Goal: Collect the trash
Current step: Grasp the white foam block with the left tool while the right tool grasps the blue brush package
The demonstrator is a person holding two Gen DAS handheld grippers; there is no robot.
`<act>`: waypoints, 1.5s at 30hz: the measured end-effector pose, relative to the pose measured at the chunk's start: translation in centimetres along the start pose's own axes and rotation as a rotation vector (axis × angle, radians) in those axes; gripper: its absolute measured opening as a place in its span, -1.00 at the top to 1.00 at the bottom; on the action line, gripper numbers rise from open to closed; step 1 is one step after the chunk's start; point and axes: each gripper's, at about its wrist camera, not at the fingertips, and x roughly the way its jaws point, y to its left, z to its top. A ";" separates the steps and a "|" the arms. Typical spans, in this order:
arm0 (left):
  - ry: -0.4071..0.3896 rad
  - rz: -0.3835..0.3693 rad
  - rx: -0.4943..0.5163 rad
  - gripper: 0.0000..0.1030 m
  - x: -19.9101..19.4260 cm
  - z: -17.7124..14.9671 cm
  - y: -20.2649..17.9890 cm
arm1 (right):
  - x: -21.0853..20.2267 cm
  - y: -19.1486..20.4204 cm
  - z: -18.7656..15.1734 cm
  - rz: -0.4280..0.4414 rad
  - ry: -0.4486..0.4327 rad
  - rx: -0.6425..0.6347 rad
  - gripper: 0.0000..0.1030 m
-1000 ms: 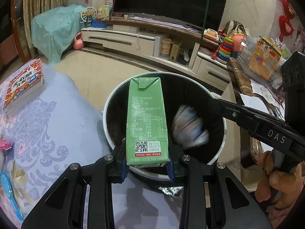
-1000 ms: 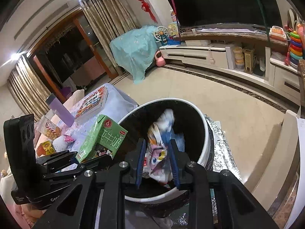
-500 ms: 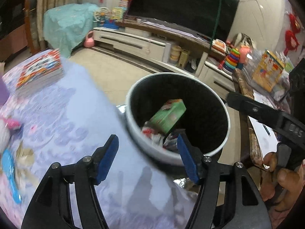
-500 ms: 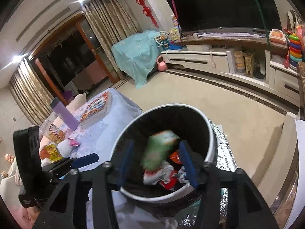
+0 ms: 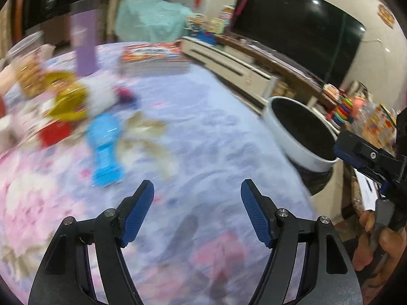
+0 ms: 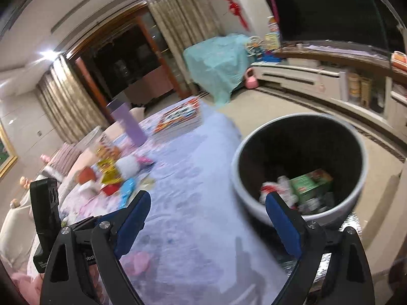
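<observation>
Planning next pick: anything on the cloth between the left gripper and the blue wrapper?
No. In the left wrist view only bare floral tablecloth lies between the open left gripper and the blue wrapper, which sits ahead to its left.

Both fisheye views look forward and downward, close above the desk with the lilac flowered cloth (image 5: 203, 132). The left view faces the clutter; the right view faces more the round white trash bin with black inside (image 6: 300, 157). Both share cloth and bin (image 5: 300, 137).
</observation>
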 end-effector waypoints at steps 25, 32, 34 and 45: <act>-0.032 0.224 -0.218 -0.42 -5.9 -4.1 17.4 | 7.8 11.8 -4.7 0.141 0.153 -0.095 -0.82; -0.026 0.248 -0.237 -0.43 -6.1 -4.3 19.6 | 9.0 13.5 -5.1 0.144 0.171 -0.108 -0.82; -0.024 0.244 -0.241 -0.43 -6.1 -4.3 20.1 | 9.3 13.9 -5.1 0.145 0.174 -0.113 -0.82; -0.007 0.296 -0.208 -0.51 -6.1 -2.9 24.2 | 11.7 16.3 -5.4 0.152 0.191 -0.143 -0.82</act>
